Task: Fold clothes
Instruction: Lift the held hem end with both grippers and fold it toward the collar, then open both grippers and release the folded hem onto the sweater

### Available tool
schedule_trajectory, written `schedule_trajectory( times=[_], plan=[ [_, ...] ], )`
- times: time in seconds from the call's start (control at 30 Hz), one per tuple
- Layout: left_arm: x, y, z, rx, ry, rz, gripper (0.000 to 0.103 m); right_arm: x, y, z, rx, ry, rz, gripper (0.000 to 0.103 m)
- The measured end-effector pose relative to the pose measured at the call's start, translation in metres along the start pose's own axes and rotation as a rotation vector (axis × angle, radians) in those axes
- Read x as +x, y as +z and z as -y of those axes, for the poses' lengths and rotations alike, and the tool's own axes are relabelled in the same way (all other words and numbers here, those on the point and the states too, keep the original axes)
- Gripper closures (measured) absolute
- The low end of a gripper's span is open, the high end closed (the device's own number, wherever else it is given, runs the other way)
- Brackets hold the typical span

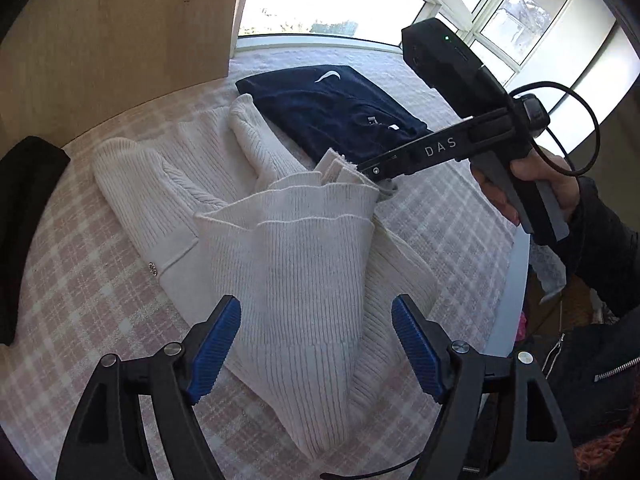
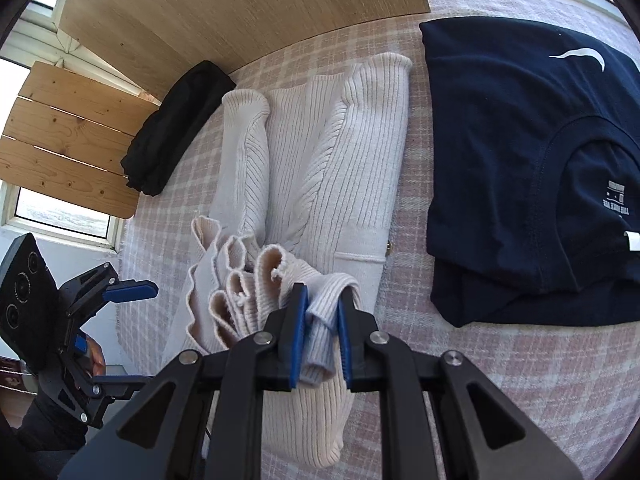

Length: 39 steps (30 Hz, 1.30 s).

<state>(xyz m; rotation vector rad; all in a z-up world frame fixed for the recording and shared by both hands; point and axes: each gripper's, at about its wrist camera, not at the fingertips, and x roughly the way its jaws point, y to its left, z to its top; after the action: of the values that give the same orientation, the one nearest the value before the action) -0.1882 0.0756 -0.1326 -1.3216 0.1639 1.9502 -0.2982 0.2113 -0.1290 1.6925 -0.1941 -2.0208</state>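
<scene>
Item: cream ribbed sweater [image 2: 304,152], part-folded, lying on a bed [image 2: 500,380] with a pink-and-white checked cover.
Position: middle of the bed; sleeves and shoulder end point toward the wooden headboard [image 2: 240,4], bunched hem toward the near edge.
Long axis: runs from the near edge to the headboard, roughly in line with the way both tools point.
Right hand-held gripper [image 2: 322,312]: closed on a fold of the gathered hem; blue pads press the knit from both sides and hold that corner raised off the cover.
Left hand-held gripper [image 1: 316,344]: jaws wide apart, nothing between the pads; it hovers above the lower body of the sweater, without contact.
Nearer hand: the right one already has the hem; the left one sits just beside the hem's free side, the sweater directly ahead of and below it.
Neighbours: folded navy T-shirt [image 2: 532,152] just beside the sweater, toward the window edge; rolled black garment [image 2: 176,128] by the headboard on the other side, apart from it.
Judged next need: the left one drops onto the loose hem corner so that both ends lift together.
</scene>
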Motion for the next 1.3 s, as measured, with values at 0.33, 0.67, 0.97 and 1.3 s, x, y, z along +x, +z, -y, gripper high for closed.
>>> schedule_trajectory(
  times=[0.33, 0.67, 0.97, 1.3],
  plan=[
    [0.049, -0.001, -0.048, -0.202, -0.094, -0.044, 0.049, -0.030, 0.000, 0.010, 0.024, 0.148, 0.062, 0.067],
    [0.041, -0.025, -0.089, -0.400, -0.329, 0.049, 0.053, -0.022, -0.006, -0.002, -0.012, 0.052, 0.037, 0.067],
    [0.043, -0.038, -0.119, -0.556, -0.587, 0.109, 0.053, 0.013, -0.031, -0.055, -0.205, 0.008, 0.053, 0.067],
    [0.008, -0.017, -0.075, -0.117, -0.045, -0.002, 0.070, -0.013, -0.030, -0.089, -0.360, -0.084, 0.063, 0.077]
  ],
)
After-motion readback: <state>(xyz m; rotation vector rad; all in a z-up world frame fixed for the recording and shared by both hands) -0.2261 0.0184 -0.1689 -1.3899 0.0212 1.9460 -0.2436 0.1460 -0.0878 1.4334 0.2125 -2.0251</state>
